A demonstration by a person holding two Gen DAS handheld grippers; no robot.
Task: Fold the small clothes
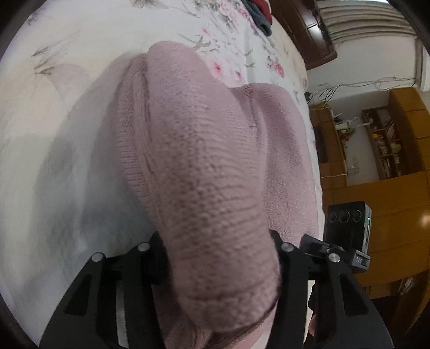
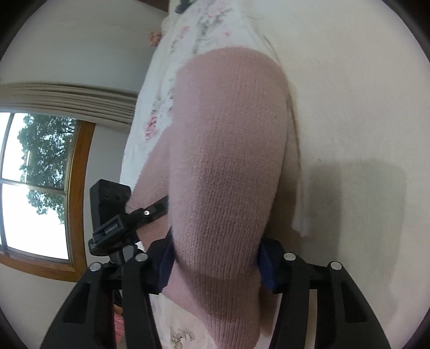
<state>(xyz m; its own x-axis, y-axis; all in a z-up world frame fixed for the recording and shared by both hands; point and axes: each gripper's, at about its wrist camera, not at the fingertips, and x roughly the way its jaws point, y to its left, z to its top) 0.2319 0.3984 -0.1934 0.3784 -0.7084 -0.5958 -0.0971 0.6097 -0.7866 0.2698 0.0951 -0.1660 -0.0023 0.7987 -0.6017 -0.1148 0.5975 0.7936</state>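
Pink knit garment [image 1: 204, 171] is bunched between the fingers of the left gripper [image 1: 217, 257], clamped on a thick roll of knit that runs from the jaws away over the floral bedsheet [image 1: 67, 88]. The rest of the knit lies on the sheet just right of the held roll, near the bed edge. The right gripper [image 2: 215, 255] also grips the same pink knit, fabric pinched between its blue-padded fingers [image 2: 266, 265], the fold rising ahead of the jaws and covering most of that view.

Fingertips of both grippers are buried in the fabric, so the exact contact is hidden. In the left view the other gripper's body [image 1: 346, 236] shows at right, partly cut off by the knit. The garment's shape (sleeves, neck) can't be made out; all bunched, slightly blurred. The lower end of the knit is cut off by the frame bottom in both views.

Dark and red cloth pile [image 1: 258, 13] sits at the far end of the bed, cropped. Wooden shelf unit [image 1: 384, 142] by the wall holds books and small items, too small to tell. Window [image 2: 35, 185] with a wooden frame is at left in the right view.
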